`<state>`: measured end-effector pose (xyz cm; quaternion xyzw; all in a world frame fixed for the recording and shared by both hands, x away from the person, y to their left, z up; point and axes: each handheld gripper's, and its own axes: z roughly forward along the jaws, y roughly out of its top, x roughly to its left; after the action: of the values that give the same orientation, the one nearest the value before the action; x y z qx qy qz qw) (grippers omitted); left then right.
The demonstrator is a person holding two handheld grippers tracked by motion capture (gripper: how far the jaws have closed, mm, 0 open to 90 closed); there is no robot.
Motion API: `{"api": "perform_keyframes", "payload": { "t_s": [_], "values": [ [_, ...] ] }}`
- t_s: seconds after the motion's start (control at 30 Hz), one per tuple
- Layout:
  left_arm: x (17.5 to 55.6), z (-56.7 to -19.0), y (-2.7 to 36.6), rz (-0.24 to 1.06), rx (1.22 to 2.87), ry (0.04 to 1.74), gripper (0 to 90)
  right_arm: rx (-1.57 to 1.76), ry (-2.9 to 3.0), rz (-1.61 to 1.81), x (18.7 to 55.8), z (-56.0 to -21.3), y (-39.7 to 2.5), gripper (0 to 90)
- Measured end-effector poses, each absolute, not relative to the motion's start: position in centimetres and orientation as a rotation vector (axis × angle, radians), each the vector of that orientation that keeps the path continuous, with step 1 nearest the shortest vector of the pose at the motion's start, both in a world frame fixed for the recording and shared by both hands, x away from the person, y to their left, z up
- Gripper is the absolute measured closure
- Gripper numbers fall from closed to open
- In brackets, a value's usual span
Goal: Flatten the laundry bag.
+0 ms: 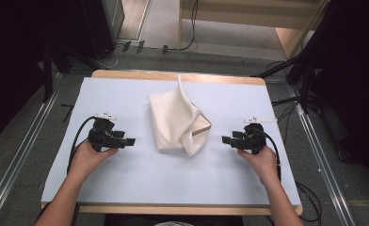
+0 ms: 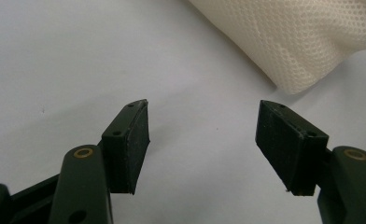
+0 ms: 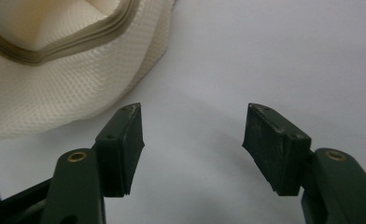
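Lying crumpled in the middle of the pale worktop [image 1: 126, 179], the cream mesh cloth [image 1: 178, 122] has one strip reaching toward the far edge and a tan-trimmed opening facing right. Left tongs [image 1: 130, 141] and right tongs [image 1: 226, 140] sit on either side of it, pointing inward, near but not touching. Both stand wide open and hold nothing, bare sheet between their pads.

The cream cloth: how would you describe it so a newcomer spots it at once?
On the white sheet covering the wooden table, look midway between the left gripper and the right gripper. The cream cloth lies there crumpled, a mesh-textured fabric with a beige-edged opening, touched by neither gripper.
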<state>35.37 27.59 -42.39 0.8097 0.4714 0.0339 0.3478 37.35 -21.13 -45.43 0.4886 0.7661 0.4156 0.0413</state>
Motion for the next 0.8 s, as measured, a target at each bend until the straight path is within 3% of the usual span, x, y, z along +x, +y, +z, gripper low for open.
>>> {"api": "perform_keyframes", "payload": {
  "t_s": [0.4,0.6,0.63,0.8],
  "values": [
    [35.3,-41.9,28.1,0.108,2.077,1.219,37.0,1.412,2.334,1.184,36.8,-45.2,-20.1,46.8],
    [35.4,-41.9,28.0,0.110,2.084,1.224,37.6,1.389,2.307,1.225,36.9,-44.4,-19.5,60.5],
    [35.4,-41.9,28.0,0.108,2.081,1.227,37.8,1.381,2.314,1.226,36.8,-44.1,-19.3,67.4],
    [35.3,-41.7,28.1,0.105,2.075,1.222,38.0,1.386,2.320,1.239,36.7,-43.4,-19.1,76.6]
  ]
}}
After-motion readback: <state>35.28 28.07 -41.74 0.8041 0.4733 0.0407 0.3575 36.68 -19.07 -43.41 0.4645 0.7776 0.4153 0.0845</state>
